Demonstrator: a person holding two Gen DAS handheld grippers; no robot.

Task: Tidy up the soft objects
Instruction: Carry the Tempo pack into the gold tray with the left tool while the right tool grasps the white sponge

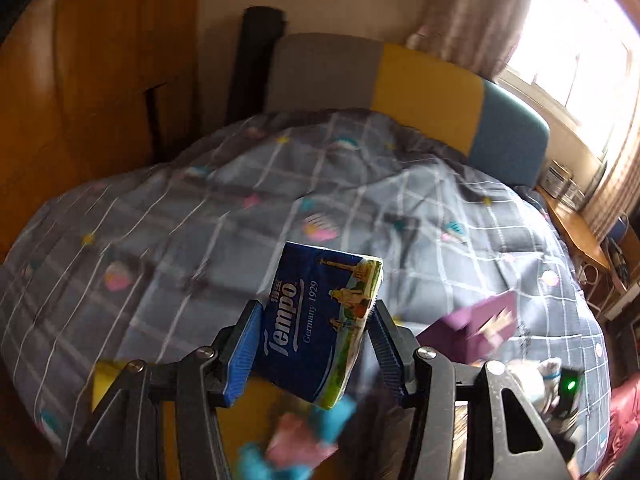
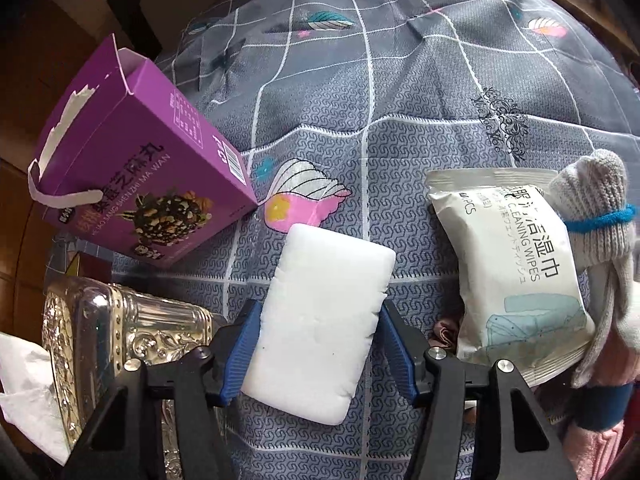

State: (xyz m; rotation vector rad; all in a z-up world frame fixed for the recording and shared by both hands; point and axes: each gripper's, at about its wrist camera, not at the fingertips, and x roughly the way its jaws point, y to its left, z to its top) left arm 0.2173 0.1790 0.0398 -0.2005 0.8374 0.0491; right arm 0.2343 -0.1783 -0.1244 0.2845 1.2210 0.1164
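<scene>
A dark blue Tempo tissue pack [image 1: 328,292] hangs above the grey checked bedspread [image 1: 200,208], with my left gripper [image 1: 316,312] shut on its two long sides. In the right wrist view a white soft block [image 2: 324,312] lies lengthwise between the blue pads [image 2: 248,332] of my right gripper [image 2: 319,312], and both pads press its sides. Right of it lie a white cleaning-wipes pack [image 2: 516,272] and a grey knitted glove [image 2: 592,208] tied with a blue band.
An opened purple carton [image 2: 140,168] leans at the left, also seen blurred as a purple carton [image 1: 472,328]. A silver ornate tissue box [image 2: 112,332] with white tissue [image 2: 28,380] stands at lower left. A grey, yellow and blue headboard [image 1: 424,84] stands behind the bed, with blurred pink and teal things [image 1: 296,440] below.
</scene>
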